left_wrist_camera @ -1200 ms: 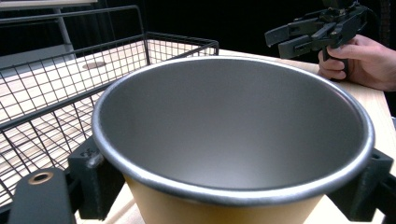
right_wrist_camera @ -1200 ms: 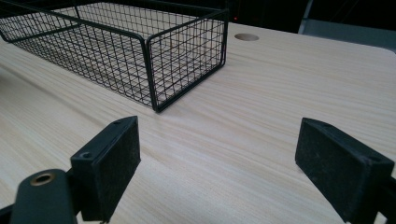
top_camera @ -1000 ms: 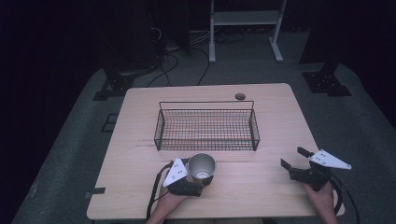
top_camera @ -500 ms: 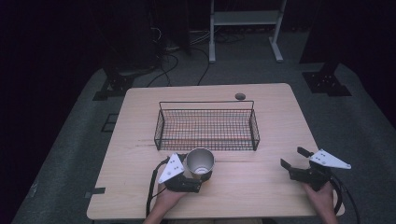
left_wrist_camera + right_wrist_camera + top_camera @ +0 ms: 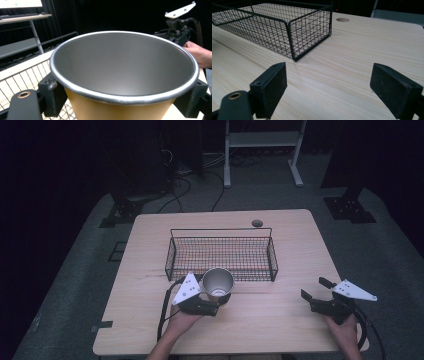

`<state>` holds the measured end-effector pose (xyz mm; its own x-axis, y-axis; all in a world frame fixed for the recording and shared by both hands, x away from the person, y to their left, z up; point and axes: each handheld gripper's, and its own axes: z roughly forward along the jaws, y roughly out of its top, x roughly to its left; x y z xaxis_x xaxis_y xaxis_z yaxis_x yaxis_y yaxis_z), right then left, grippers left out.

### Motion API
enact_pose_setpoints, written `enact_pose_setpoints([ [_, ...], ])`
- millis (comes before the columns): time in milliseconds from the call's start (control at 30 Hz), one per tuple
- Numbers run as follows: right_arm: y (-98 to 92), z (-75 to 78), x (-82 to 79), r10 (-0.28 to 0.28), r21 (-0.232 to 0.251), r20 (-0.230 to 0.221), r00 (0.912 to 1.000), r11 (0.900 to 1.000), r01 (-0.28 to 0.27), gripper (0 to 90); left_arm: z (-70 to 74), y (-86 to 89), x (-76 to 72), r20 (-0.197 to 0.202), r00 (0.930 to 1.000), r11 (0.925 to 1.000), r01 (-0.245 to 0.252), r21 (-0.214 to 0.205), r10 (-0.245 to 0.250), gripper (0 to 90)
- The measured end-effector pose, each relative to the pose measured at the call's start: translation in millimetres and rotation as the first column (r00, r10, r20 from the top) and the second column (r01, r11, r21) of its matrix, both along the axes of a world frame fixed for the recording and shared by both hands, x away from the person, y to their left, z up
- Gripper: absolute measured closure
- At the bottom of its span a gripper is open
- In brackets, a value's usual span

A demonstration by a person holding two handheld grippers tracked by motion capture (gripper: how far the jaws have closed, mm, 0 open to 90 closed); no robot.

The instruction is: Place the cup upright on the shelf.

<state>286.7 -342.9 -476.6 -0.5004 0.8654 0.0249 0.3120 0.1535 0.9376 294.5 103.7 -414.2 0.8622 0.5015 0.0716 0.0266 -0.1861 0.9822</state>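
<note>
A black wire basket (image 5: pixel 221 252) sits in the middle of the wooden table (image 5: pixel 290 250). Looking down from the high view, there is nothing inside it. Just in front of the basket's near wall is a cup (image 5: pixel 218 283) with a shiny silver inside and a tan outside. The left gripper (image 5: pixel 212 302) is clenched on this cup, with one black jaw on each side of it. The cup stands up with its mouth open to the top. The left gripper view looks right into the cup (image 5: pixel 125 72), and it is empty.

The right gripper (image 5: pixel 316 289) is near the right front corner of the table, well apart from the basket. Its jaws are spread wide and grasp nothing. There is lots of bare table between the two grippers and to the right of the basket.

The right gripper view shows the basket's corner (image 5: pixel 293 35) close up, and a small round hole (image 5: pixel 342 19) in the table behind it.
</note>
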Motion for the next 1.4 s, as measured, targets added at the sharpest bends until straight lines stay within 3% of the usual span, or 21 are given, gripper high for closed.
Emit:
enact_pose_setpoints([
  [233, -0.1, 0.0, 0.1, 0.002, 0.002, 0.0, 1.0, 1.0, -0.002, 13.1, 14.3, -2.5, 10.6, -0.01, 0.9995, 0.9993, 0.029, -0.025, -0.029, 14.1],
  [600, 0.2, 0.0, 0.4, 0.0, -0.002, -0.002, 1.0, 1.0, 0.0, 13.1, 31.9, -10.5, 27.9, 0.002, 0.9991, 0.9991, 0.041, -0.007, -0.041, 14.1],
  [967, -0.5, 0.2, 0.3, 0.006, 0.002, 0.0, 1.0, 1.0, -0.006, 13.0, 53.6, -19.3, 62.1, 0.001, 0.999, 0.9989, 0.045, 0.009, -0.045, 14.1],
  [1233, -0.7, 0.1, 0.3, 0.015, 0.005, 0.002, 0.9999, 0.9999, -0.015, 13.1, 62.7, -26.4, 78.1, 0.014, 0.9988, 0.9989, 0.048, 0.002, -0.048, 14.1],
  [1400, -0.5, 0.2, 0.3, 0.018, 0.001, 0.005, 0.9998, 0.9998, -0.018, 13.1, 65.7, -30.1, 92.0, 0.001, 0.9989, 0.9989, 0.046, 0.008, -0.046, 14.0],
])
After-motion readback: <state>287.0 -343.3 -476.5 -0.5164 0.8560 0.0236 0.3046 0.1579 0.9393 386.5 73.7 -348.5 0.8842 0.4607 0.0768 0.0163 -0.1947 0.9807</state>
